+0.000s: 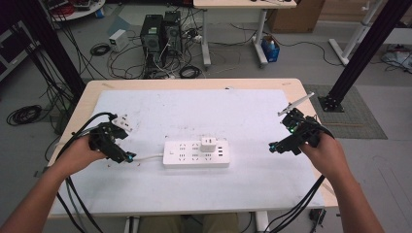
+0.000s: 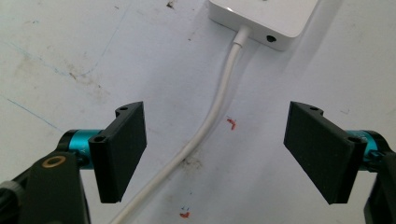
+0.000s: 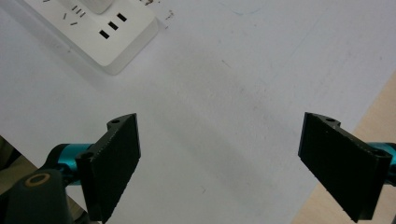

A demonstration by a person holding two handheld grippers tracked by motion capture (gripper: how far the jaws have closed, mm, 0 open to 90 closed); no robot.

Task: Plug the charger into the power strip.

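The strip (image 1: 196, 154) is a flat white plastic block with rounded corners, glossy and smooth, lying on the white sheet (image 1: 243, 116) that covers my desk (image 1: 291, 87). Its long axis runs side to side across the high view, level with both my hands and between them. Its top face is set with rows of small dark slots, and a small white cube of a plug (image 1: 209, 143) sits in one of the rear sockets, right of the middle. The right end carries a few rectangular ports, seen close in the right gripper view as short black bars.

A round white cord (image 2: 205, 126) leaves the strip's left end beside a small dark round hole, and curves gently toward my left tool (image 1: 127, 157). In the left gripper view that cord passes between the two flat black pads, nearer the left one, with neither pad touching it; this tool stands spread and pinches nothing. The cord looks smooth and rubbery.

My right tool (image 1: 276, 146) hangs off the strip's right end, well apart from it, above bare sheet. Its jaws are spread wide with nothing between them. The pads (image 3: 116, 158) are matte black slabs with fine ridges along one edge, mounted on teal metal posts.

The sheet is matte and scuffed, with faint grey smears, thin blue lines and a few small red flecks. Pale wood of the desk shows past its edges.
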